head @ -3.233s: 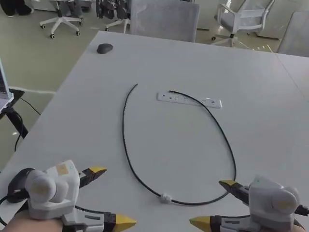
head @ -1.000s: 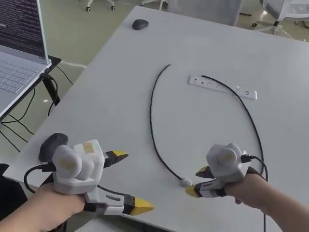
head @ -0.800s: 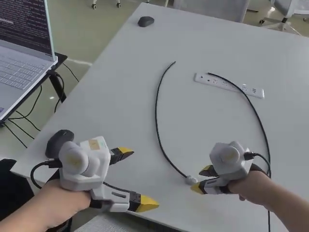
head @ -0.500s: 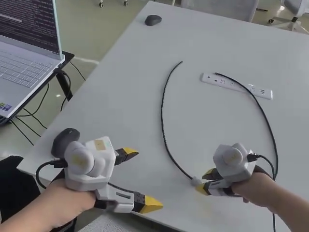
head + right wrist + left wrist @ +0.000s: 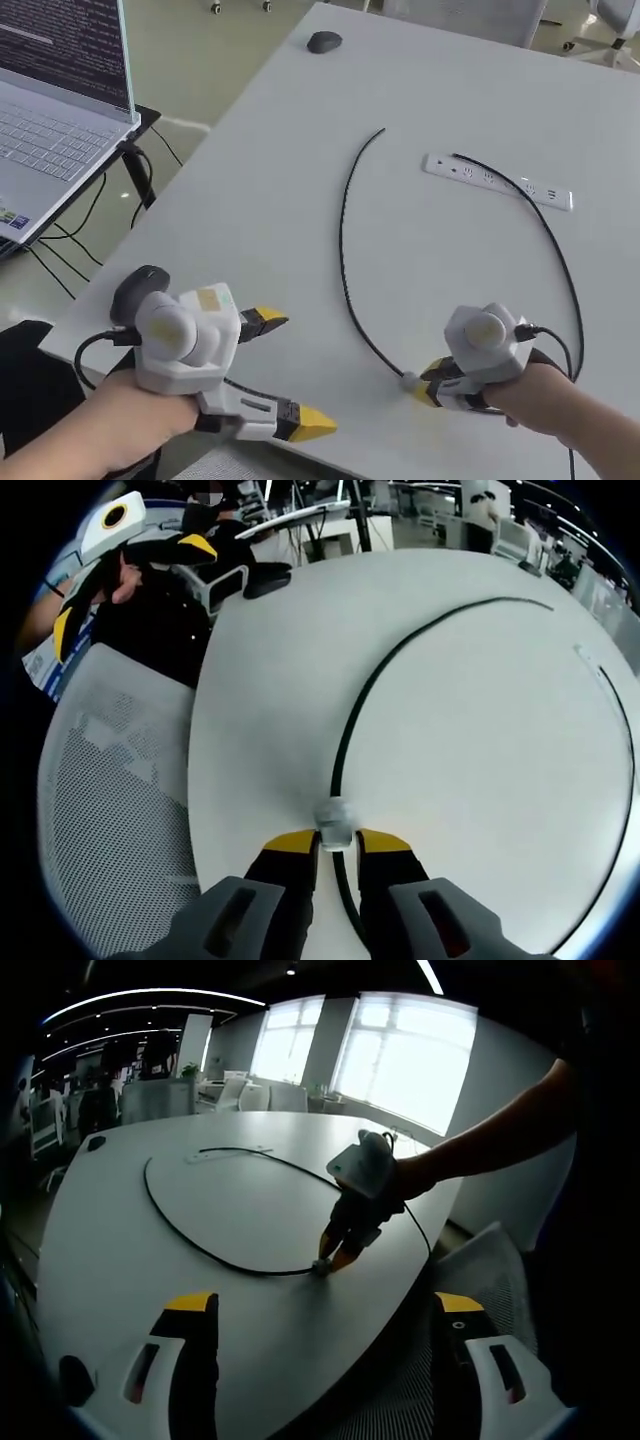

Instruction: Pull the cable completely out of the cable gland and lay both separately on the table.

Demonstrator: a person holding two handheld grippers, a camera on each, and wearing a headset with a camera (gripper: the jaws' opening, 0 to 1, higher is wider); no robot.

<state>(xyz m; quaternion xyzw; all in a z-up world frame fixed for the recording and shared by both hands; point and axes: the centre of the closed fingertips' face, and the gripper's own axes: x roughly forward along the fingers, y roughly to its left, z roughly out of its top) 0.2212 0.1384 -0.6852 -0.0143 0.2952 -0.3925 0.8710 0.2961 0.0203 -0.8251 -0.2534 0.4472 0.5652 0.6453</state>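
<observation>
Where the head view takes in the bench, no writing can be read: the laptop (image 5: 50,110) screen carries text lines too small to make out, and the tan label on the left gripper (image 5: 292,372) is illegible. The left fingers (image 5: 305,422) are wide apart with nothing between them. A dark mouse (image 5: 140,288) lies just behind that gripper's body. The right gripper (image 5: 427,384) has its tips at the white cable gland (image 5: 408,381) on the table (image 5: 250,200). The black cable (image 5: 343,250) runs forward from those tips to a free end. Its other run loops round past the right hand to the power strip (image 5: 497,180). A second mouse (image 5: 324,42) lies well beyond.

Left gripper view: own fingers are spread over the table edge. Ahead of them the right gripper points down onto the gland.

Right gripper view: it gives what the others hide. The gland sits between the two yellow fingertips, both apparently touching it, clamped. The cable passes back between the fingers.
</observation>
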